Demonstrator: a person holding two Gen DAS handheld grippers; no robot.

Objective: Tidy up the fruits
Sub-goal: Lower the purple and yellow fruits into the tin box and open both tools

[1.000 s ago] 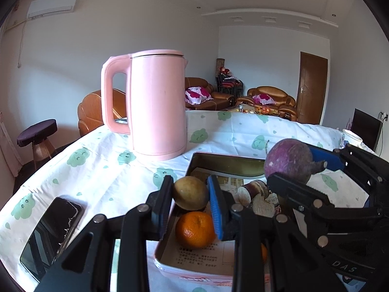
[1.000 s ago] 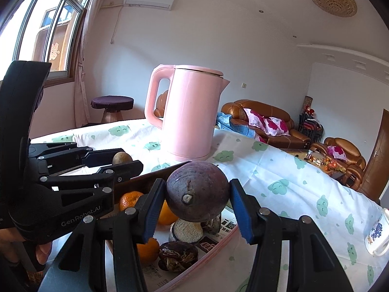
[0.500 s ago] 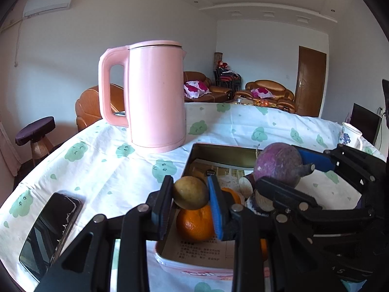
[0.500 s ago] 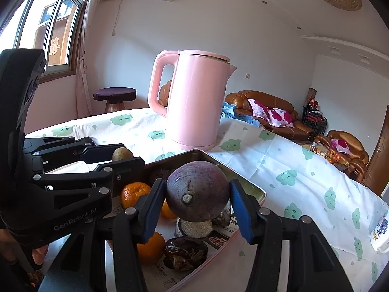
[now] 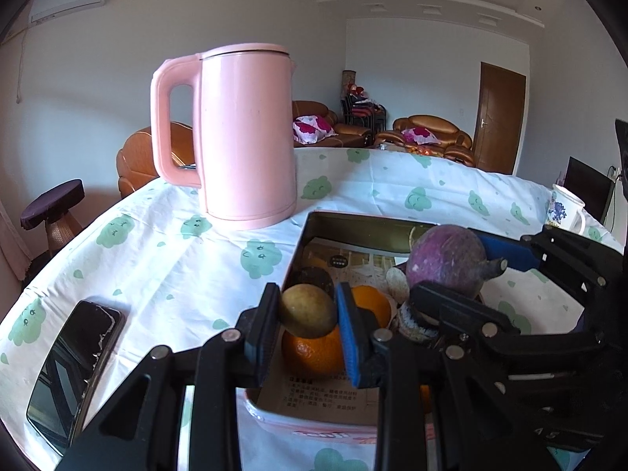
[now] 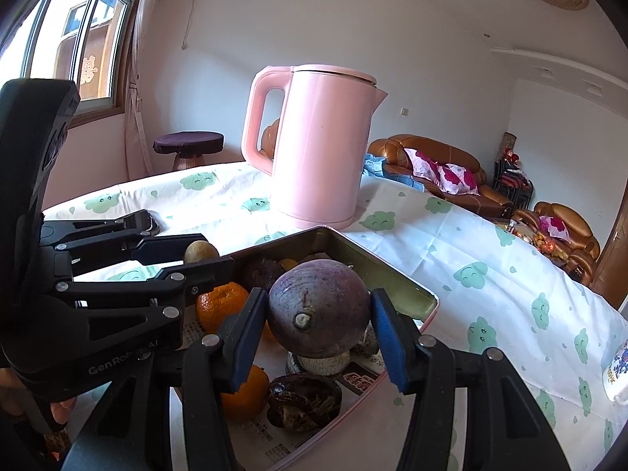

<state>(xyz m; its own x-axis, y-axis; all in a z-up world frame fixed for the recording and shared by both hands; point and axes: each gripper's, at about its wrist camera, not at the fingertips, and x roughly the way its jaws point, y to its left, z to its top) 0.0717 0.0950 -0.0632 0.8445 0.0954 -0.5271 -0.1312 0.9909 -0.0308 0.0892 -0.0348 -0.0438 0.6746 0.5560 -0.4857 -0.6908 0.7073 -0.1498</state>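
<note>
My left gripper (image 5: 308,310) is shut on a small yellow-brown fruit (image 5: 307,311) and holds it over the near left corner of the metal tray (image 5: 353,227). The left gripper also shows in the right wrist view (image 6: 196,253) with the fruit (image 6: 201,252). My right gripper (image 6: 318,310) is shut on a round purple fruit (image 6: 318,308) and holds it above the tray (image 6: 392,282); it shows in the left wrist view too (image 5: 447,261). In the tray lie oranges (image 5: 314,347) (image 6: 221,306), a dark wrinkled fruit (image 6: 304,402) and cut pieces (image 6: 324,363).
A pink kettle (image 5: 243,133) (image 6: 318,149) stands on the cloth-covered table behind the tray. A black phone (image 5: 74,361) lies at the table's near left. A white mug (image 5: 563,210) (image 6: 618,369) stands at the right. A stool and sofas are beyond the table.
Both grippers have sunk lower toward the tray with their fruits still held. The views have tilted down a little, so the tray's contents show more.
</note>
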